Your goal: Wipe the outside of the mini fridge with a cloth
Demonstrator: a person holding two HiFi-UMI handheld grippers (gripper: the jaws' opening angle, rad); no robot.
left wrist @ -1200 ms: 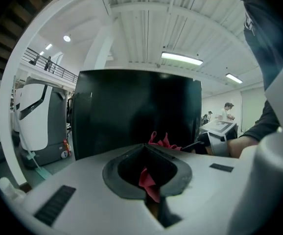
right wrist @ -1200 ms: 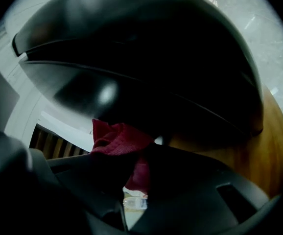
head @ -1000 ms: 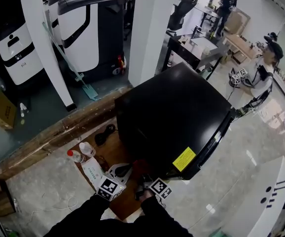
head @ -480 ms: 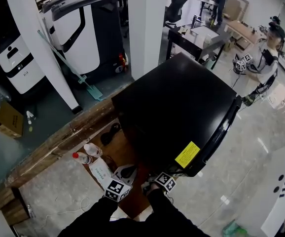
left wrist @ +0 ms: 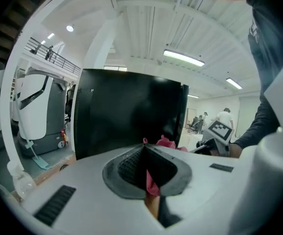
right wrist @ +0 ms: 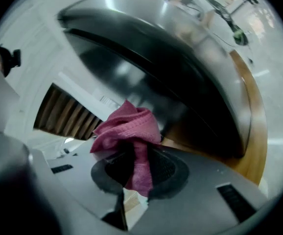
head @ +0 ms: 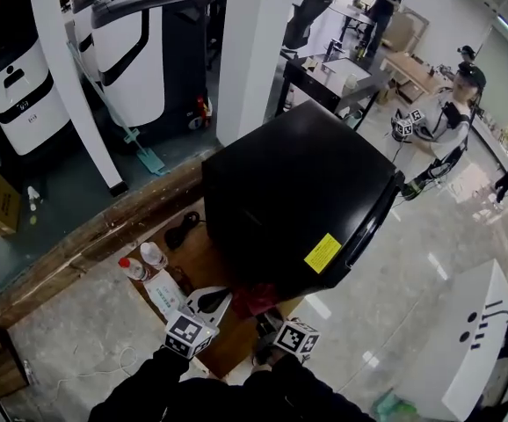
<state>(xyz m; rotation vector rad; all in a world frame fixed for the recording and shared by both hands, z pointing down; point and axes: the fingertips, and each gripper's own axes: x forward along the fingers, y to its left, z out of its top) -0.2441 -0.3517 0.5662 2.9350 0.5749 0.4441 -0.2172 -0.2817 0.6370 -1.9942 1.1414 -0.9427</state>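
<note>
Left gripper [left wrist: 146,168] and right gripper [right wrist: 134,168], held close, pinch one cloth [right wrist: 127,126].

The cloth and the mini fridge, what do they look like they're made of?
The cloth: soft pink textile, matte, with a fine ribbed weave and limp folds, perhaps microfibre. The mini fridge: smooth glossy black shell with soft reflections; painted metal or plastic, can't tell.

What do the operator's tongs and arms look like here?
Both pale grey: left tongs and right tongs, dark ribbed pads, each with a cube of black-and-white square markers. Black sleeves. No cables visible.
</note>
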